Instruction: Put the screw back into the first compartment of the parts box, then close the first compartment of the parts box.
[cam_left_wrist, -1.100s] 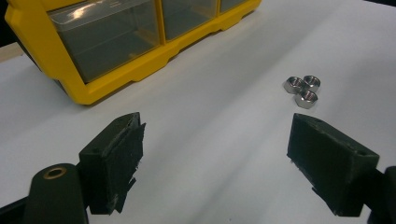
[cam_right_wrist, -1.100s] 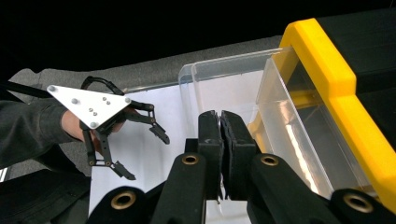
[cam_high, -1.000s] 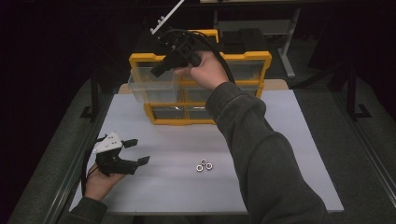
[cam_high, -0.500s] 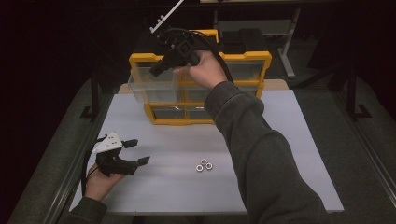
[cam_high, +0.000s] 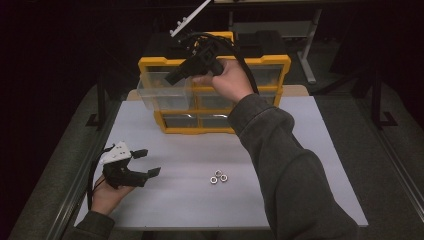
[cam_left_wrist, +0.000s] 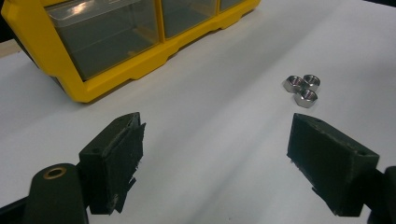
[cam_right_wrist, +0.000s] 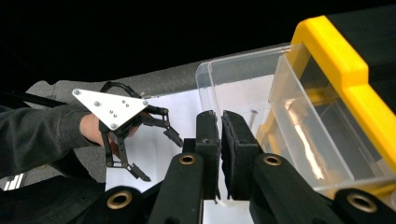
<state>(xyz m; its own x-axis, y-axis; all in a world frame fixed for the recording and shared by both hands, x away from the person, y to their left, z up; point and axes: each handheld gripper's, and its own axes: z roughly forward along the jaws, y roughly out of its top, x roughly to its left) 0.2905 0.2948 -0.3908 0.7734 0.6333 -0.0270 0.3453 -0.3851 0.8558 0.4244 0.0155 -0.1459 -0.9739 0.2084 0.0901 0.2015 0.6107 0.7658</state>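
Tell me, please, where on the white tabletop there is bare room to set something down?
The widest bare patch lies on the white tabletop right of the three hex nuts, out to its right edge. Another runs between the yellow drawer cabinet and the nuts. It is crowded at the near left, around the left claw, and under the pulled-out clear drawer.

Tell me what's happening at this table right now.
A person is working a yellow drawer cabinet with two hand-held claws. The right claw is shut on the front wall of a clear drawer that sticks out of the cabinet's top left. The left claw rests open near the table's left edge. Three metal nuts lie loose mid-table.
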